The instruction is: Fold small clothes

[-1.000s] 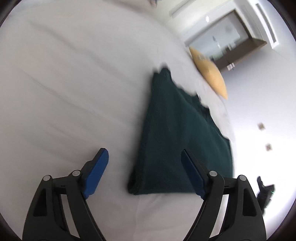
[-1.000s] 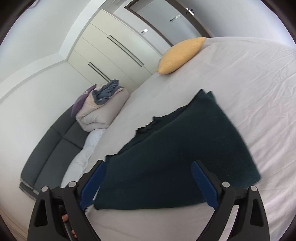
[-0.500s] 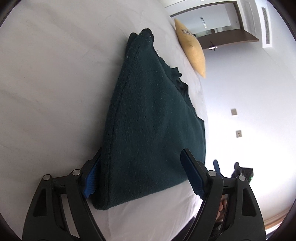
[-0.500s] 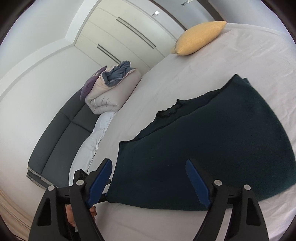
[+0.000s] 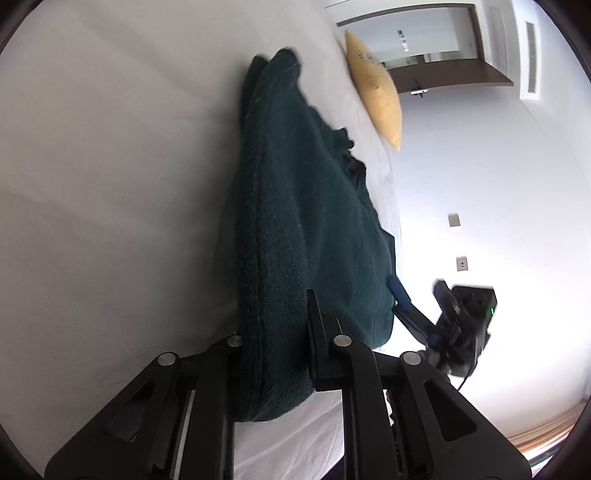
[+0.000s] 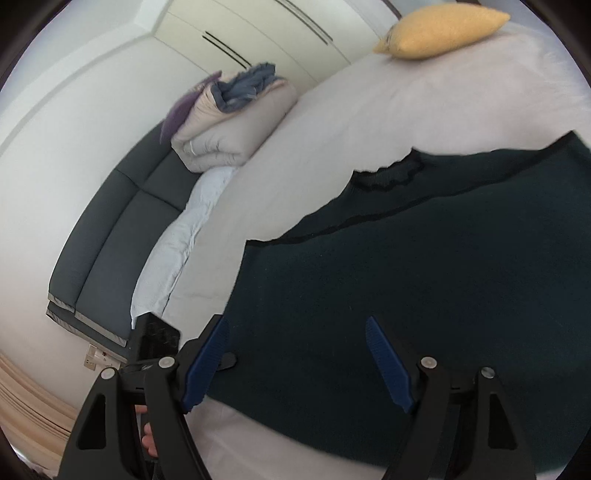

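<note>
Garment edge pinched on the bed

Dark green knitted garment (image 5: 306, 221) lies spread on the white bed sheet (image 5: 110, 184). The left gripper (image 5: 275, 347) is closing, its jaws clamped on the garment's thick folded near edge. The right gripper (image 6: 295, 362) has its blue-padded jaws spread and narrowing over the garment's other near corner, pads not pressing it. A yellow pillow (image 6: 439, 29) sits at the bed's far end.

A yellow pillow (image 6: 441, 31) lies at the far end of the white bed (image 6: 369, 110). Beside the bed, a folded beige duvet (image 6: 229, 129) rests on a dark grey sofa (image 6: 110, 240), near white wardrobe doors (image 6: 258, 33).
</note>
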`<action>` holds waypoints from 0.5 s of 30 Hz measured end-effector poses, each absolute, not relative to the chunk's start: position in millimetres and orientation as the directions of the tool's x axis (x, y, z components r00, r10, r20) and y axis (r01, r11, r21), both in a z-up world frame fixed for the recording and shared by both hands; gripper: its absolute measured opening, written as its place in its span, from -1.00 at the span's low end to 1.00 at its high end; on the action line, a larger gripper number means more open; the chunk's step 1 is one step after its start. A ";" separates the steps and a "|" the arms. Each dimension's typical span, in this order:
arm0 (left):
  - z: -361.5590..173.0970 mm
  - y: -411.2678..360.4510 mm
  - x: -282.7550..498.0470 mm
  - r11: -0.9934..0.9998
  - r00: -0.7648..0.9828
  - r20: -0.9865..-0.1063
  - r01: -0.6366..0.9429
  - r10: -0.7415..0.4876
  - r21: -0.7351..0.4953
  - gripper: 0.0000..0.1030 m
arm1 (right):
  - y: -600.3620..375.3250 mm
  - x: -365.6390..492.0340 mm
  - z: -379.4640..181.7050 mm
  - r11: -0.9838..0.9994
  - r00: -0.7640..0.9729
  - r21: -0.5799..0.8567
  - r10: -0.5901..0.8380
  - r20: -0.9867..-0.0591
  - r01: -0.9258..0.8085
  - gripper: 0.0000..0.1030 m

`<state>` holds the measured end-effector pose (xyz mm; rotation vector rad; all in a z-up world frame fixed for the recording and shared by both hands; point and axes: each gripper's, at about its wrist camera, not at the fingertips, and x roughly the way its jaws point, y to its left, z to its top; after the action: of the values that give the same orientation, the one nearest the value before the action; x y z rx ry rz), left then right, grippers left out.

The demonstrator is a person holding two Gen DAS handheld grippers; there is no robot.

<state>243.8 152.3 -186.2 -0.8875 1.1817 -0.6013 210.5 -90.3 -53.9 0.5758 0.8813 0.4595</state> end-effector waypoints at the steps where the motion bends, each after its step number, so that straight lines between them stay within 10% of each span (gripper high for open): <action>1: -179.5 150.4 243.8 0.551 0.303 -0.533 -0.031 -0.790 -0.834 -0.76 | -88.8 220.6 -60.3 0.755 0.542 0.644 0.595 -0.593 -0.125 0.54; 6: -138.2 129.8 245.2 0.616 0.334 -0.568 0.054 -0.752 -0.786 -0.76 | -99.5 254.7 -106.4 0.736 0.468 0.677 0.596 -0.653 0.007 0.45; 15: -65.6 21.4 261.8 0.716 0.330 -0.637 0.260 -0.696 -0.648 -0.76 | -149.6 253.4 -94.6 0.556 0.502 0.831 0.722 -0.476 -0.012 0.50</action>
<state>261.8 21.4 -65.6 -0.4783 1.0611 -0.6569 253.4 -149.6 -94.6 0.8809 0.9505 0.5206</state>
